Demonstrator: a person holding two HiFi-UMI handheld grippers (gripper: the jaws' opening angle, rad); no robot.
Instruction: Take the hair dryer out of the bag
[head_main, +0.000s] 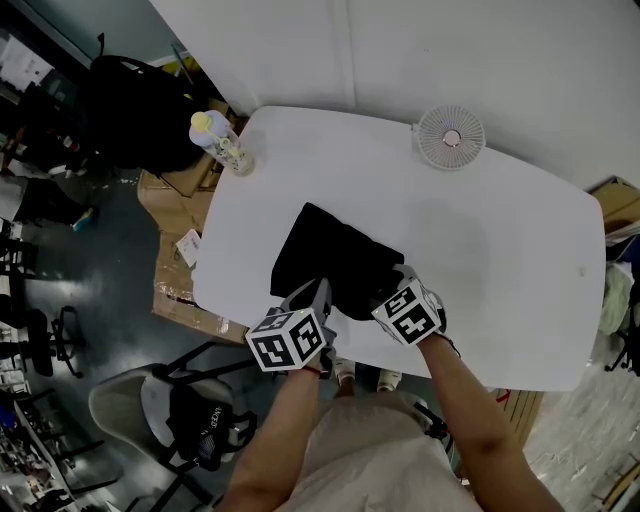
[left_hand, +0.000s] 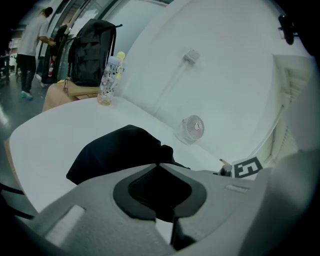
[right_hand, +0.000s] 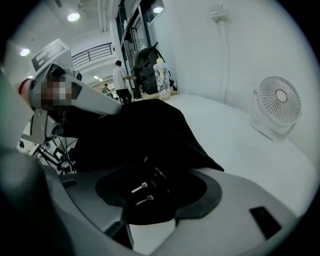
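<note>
Hair dryer: the body isn't visible, so I take it to be inside the black bag (head_main: 330, 255). Only its two-pin plug (right_hand: 139, 193) shows, at the bag's near edge, lying on something dark (cord or fabric). The bag lies flat on the white table (head_main: 480, 250), toward the person's side.

Right gripper (right_hand: 152, 182): jaws wide apart at the bag's near right corner, straddling the plug, pads pressing on nothing.
Left gripper (left_hand: 158, 165): jaws closed, tips meeting on the bag's near left edge. It looks like a pinch on the fabric, but black on black makes that hard to confirm.

My read of the step in hand: get a hold on the dryer inside the bag. To do it well:
- The left gripper anchors the bag edge and lifts it slightly so the mouth gapes.
- The right gripper goes past the plug and takes the handle or barrel, not the pins or cord. Hauling on the cord would likely drag the bag and strain the lead.
- Draw it out along the bag's mouth, toward the person.

Hard to make out: the dryer's shape and orientation in the bag, where the mouth's lips run, and whether the cord is tangled.

Beyond the bag: a fan (head_main: 450, 137) far right, a bottle (head_main: 228, 145) at the far left corner, and a backpack (head_main: 130, 110) past the bottle, off the table.
</note>
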